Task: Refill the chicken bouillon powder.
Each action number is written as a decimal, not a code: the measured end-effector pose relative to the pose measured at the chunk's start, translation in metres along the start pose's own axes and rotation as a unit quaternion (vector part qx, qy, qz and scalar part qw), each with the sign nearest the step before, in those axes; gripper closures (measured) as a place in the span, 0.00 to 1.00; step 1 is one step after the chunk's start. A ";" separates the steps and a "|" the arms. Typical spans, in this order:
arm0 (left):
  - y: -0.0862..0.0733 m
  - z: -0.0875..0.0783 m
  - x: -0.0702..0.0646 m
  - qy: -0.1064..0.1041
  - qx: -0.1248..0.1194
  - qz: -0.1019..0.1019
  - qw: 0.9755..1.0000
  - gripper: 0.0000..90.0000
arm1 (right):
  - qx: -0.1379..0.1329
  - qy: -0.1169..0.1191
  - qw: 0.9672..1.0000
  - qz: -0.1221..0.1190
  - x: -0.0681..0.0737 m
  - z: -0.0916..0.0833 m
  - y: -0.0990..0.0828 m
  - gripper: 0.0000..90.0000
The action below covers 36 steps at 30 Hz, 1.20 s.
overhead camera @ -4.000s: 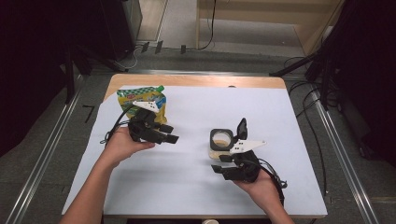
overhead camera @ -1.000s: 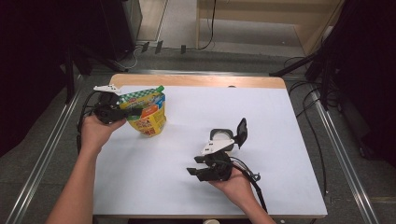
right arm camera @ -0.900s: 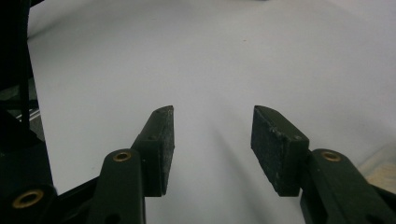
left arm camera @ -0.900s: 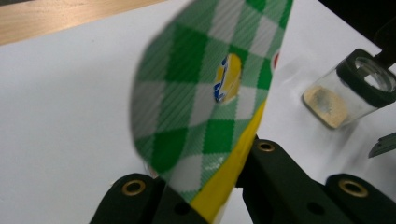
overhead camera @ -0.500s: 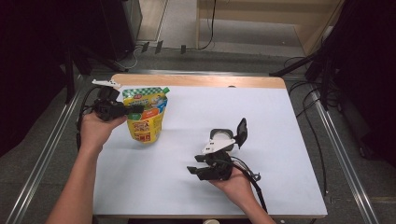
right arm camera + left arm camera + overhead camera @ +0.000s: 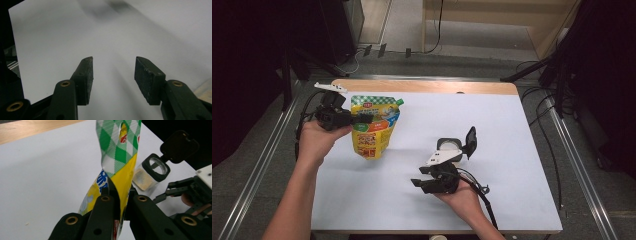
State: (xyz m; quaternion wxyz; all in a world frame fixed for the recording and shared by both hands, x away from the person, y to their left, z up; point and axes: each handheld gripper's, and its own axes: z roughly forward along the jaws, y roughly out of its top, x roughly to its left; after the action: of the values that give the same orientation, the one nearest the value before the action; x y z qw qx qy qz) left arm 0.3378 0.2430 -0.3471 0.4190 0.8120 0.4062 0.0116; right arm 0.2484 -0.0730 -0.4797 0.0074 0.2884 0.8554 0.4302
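Hanging from the left tongs (image 6: pixel 362 119), the yellow-and-green refill pouch (image 6: pixel 374 127) is held upright over the left part of the white bench (image 6: pixel 512 130), its bottom edge just above the surface or barely grazing it; the high view is too coarse to say which. In the left gripper view the black jaws are pinched tight on the pouch's (image 6: pixel 119 167) chequered top seam, so the grip is on the flat upper edge beside the green spout (image 6: pixel 399 102). The step in hand looks like carrying the pouch toward the small clear jar (image 6: pixel 448 148), which stands near the bench's middle with its black flip lid (image 6: pixel 471 140) hinged open and a pale powder in the bottom (image 6: pixel 141 178).

Next, by my reading, the pouch must travel right and be tipped so the spout comes over the jar's mouth, which calls for a steady turn of the wrist without letting the thin seam slip.

Well apart from the pouch, the right tongs (image 6: pixel 418 184) lie low on the bench just in front of the jar, jaws parted with nothing between them (image 6: pixel 113 77). They may have to steady the jar. A wooden strip (image 6: pixel 422 86) edges the far side; nothing else stands between pouch and jar.
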 end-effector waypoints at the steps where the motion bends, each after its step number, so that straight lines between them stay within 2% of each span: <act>1: 0.001 0.000 -0.003 0.000 -0.004 0.003 1.000 1.00 | -0.001 0.000 1.000 -0.001 0.000 0.001 0.000 0.56; 5: 0.005 -0.001 -0.016 -0.008 -0.003 0.019 1.000 1.00 | 0.004 0.001 1.000 0.003 -0.001 0.005 0.000 0.57; 14: 0.009 0.003 -0.037 -0.039 0.006 0.026 0.999 1.00 | 0.003 0.002 1.000 0.004 -0.001 0.015 0.001 0.56; 22: 0.010 0.010 -0.054 -0.049 0.025 0.033 0.998 1.00 | 0.004 0.005 1.000 -0.001 0.000 0.022 -0.001 0.57; 25: 0.011 0.013 -0.060 -0.054 0.030 0.035 0.997 1.00 | 0.010 0.000 1.000 -0.013 0.001 0.025 -0.001 0.55; 30: 0.011 0.017 -0.065 -0.061 0.036 0.039 0.997 1.00 | 0.017 -0.002 1.000 -0.010 0.002 0.031 -0.001 0.55; 33: 0.011 0.019 -0.069 -0.063 0.041 0.043 0.996 1.00 | 0.016 -0.004 1.000 -0.016 0.002 0.034 -0.003 0.50; 36: 0.011 0.019 -0.072 -0.071 0.038 0.042 0.996 1.00 | 0.015 -0.011 1.000 -0.010 0.002 0.037 -0.004 0.44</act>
State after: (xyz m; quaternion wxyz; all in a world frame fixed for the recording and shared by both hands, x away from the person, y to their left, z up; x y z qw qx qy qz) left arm 0.3039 0.1783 -0.3287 0.4149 0.8425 0.3407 -0.0442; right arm 0.2542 -0.0467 -0.5050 0.0169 0.2849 0.8643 0.4142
